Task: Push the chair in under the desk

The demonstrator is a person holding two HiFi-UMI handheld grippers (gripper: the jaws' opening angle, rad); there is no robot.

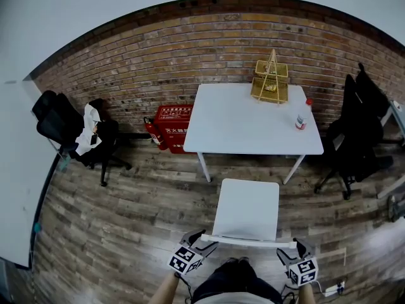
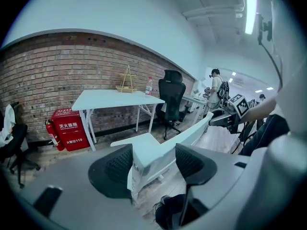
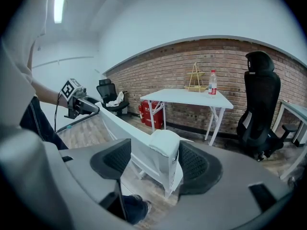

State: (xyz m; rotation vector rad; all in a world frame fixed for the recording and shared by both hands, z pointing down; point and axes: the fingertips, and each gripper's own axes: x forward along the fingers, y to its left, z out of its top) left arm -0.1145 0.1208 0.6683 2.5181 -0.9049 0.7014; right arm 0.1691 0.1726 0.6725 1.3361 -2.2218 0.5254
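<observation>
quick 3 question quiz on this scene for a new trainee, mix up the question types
1. Fill in: the bottle standing on the desk has a ___ cap.
2. True or false: the chair is already tucked in under the desk.
3. What is the left gripper closed on? A the bottle; B the top of the chair's backrest; C nothing.

Key: 1 red. 2 false, the chair stands in front of the desk, clear of it. 3 B.
</observation>
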